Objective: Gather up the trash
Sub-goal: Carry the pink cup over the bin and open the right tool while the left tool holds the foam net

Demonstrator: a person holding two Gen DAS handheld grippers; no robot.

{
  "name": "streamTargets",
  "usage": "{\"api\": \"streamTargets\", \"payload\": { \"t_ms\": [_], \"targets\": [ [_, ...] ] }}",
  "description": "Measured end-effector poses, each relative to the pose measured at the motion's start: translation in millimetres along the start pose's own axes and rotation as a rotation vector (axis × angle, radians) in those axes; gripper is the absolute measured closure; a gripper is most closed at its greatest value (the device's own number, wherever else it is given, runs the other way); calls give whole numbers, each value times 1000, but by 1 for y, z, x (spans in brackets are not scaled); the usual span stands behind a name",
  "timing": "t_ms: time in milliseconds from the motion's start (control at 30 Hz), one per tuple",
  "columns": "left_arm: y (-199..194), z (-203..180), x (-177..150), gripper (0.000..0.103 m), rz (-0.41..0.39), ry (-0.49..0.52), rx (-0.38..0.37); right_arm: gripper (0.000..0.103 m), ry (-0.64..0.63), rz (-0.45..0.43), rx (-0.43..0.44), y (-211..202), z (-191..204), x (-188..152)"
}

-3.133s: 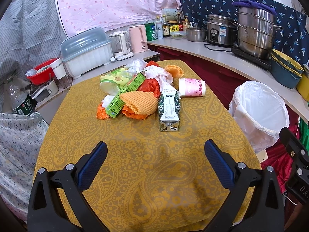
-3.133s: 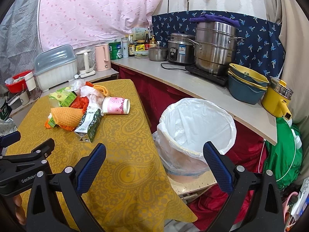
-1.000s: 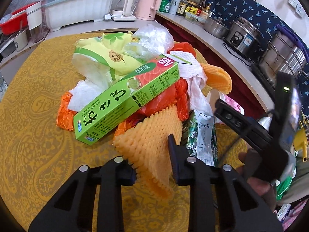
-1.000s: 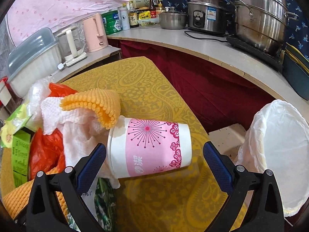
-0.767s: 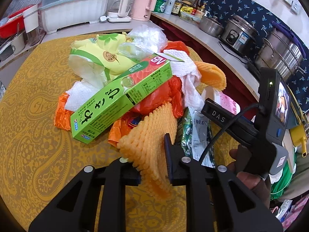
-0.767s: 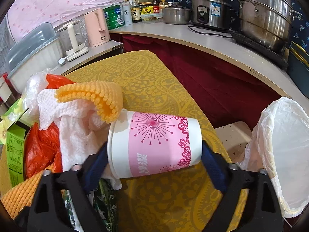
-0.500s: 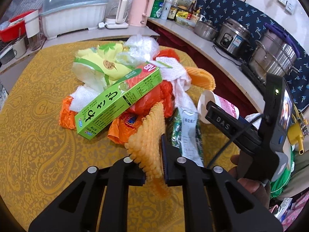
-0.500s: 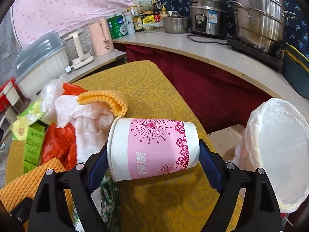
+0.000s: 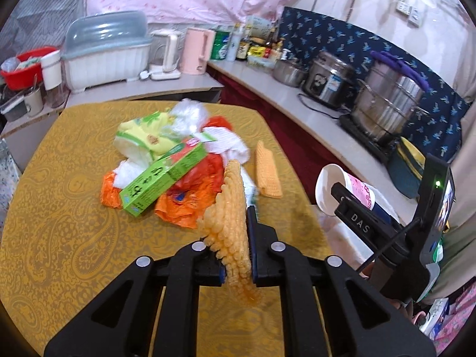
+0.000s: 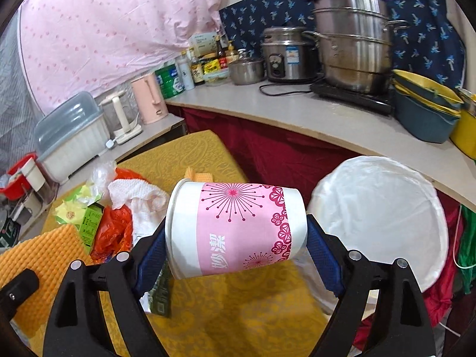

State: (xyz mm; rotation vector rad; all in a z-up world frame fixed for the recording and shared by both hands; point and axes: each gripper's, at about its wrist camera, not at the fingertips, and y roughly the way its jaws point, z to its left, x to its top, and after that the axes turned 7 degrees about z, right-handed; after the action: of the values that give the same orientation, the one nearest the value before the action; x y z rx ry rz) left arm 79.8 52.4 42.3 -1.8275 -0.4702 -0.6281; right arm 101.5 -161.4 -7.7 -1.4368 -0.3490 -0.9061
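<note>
Because the job is to clear rubbish off the table point(image 9: 59, 208), the bin point(image 10: 383, 208) with its white liner stands open just past the table's edge, below the counter, where a short swing from either hand would reach it. Most of the trash lies heaped toward the far middle of the yellow cloth: a green box point(image 9: 163, 183) propped across orange plastic bags point(image 9: 190, 196), a yellow wrapper point(image 9: 142, 136) and white paper towels point(image 9: 226, 142) behind, so single pieces can be picked from the edges. Off the table, the right gripper point(image 10: 235, 247) is clamped on a pink-and-white paper cup point(image 10: 238, 226), gripped end to end and lying sideways, close to the bin. Smaller, the left gripper point(image 9: 235, 261) is pinched tight on an orange foam net point(image 9: 232, 208), held edge-up above the cloth and clear of the pile.
</note>
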Motion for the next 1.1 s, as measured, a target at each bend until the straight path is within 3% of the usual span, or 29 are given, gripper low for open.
{"api": "streamTargets", "payload": {
  "t_ms": [233, 500, 767, 1100],
  "targets": [
    [-11, -57, -3, 92, 5, 93, -59, 21, 80, -35, -55, -33, -60, 0],
    [4, -144, -1, 92, 64, 247, -183, 21, 204, -35, -142, -54, -143, -2],
    [56, -207, 9, 92, 173, 341, -279, 21, 302, -13, -207, -47, -197, -1],
    [134, -240, 11, 92, 313, 405, -328, 22, 352, 56, -228, -5, -228, 5]
  ]
}}
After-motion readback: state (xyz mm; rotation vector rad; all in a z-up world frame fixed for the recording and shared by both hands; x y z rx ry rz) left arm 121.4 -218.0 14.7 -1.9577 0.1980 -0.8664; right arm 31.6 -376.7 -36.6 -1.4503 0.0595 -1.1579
